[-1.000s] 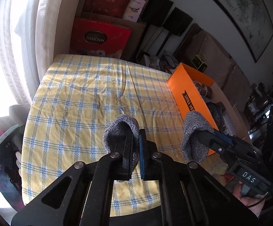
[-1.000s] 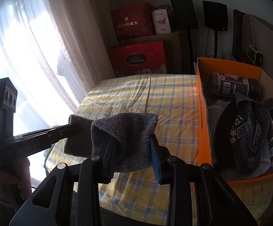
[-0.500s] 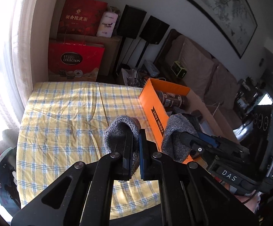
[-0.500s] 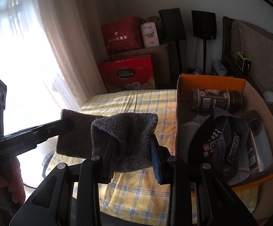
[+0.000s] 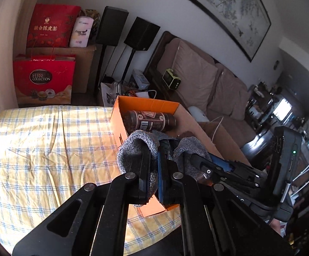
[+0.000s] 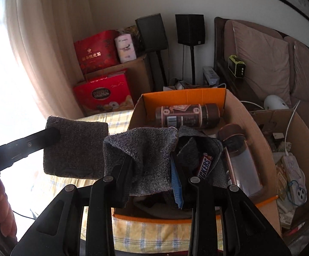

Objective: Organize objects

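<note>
Grey knitted cloth [image 5: 140, 147] is the item in hand. Left wrist view: the left gripper [image 5: 153, 166] has its jaws almost together, nipping a thin fold of the cloth, with the rest draped over the left finger. A second earlier the same grip hung over the middle of the checked tablecloth [image 5: 47, 149]; now it sits at the near-left wall of the orange box [image 5: 117, 119], the cloth partly overlapping the box opening. The right gripper [image 5: 195, 160], entering from the right edge, carries the cloth's other end and already lies over the box interior. A brown canister [image 5: 152, 121] rests against the far wall of the box.

Right wrist view: the right gripper [image 6: 152, 164] stands narrow, its jaws pinching a thicker bunch of the cloth. The box has come much closer in this view than it was a second ago; the cloth now hangs above the box's near edge [image 6: 150, 218]. Below it lie dark fabric, a chocolate bar [image 6: 205, 167] and a clear bottle [image 6: 241, 162]. The left gripper's arm [image 6: 26, 143] holds the far end stretched out over the tablecloth's left side.

Assessment: both hands have carried the cloth from the table toward the box. It is held, not deposited; lowering and release remain.
</note>
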The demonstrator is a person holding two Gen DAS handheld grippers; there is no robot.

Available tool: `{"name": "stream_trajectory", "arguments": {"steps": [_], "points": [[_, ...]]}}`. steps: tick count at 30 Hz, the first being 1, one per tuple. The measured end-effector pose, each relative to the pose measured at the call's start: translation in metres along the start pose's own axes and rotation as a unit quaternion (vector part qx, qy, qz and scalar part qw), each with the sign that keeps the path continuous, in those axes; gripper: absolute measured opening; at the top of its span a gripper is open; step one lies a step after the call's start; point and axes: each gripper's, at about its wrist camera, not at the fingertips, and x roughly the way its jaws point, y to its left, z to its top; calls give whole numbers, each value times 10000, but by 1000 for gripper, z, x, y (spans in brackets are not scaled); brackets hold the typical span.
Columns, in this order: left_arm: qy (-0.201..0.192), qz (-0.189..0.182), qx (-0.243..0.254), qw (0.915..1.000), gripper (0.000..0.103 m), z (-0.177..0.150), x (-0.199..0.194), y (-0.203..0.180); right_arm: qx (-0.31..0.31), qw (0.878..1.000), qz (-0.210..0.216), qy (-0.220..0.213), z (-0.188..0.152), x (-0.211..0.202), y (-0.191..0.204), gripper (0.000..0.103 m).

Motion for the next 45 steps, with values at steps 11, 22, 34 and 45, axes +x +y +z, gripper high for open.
{"name": "stream_trajectory", "arguments": {"steps": [11,22,34,45], "points": [[402,-366,-1,9985,5,-17,63,-37,380,9980,-461,200,-14,9,-57,33],[860,-123,-60,9962,6,-38,105,-29,466,9958,-665,414,-26,37,-76,40],[713,-34,-114,9974,59,-31,75,-24,670,9952,-696,182,-24,28,-80,80],[275,562,237,9978,91,-34,26,-13,536,9964,-650,-100,-18,7,-54,102]]}}
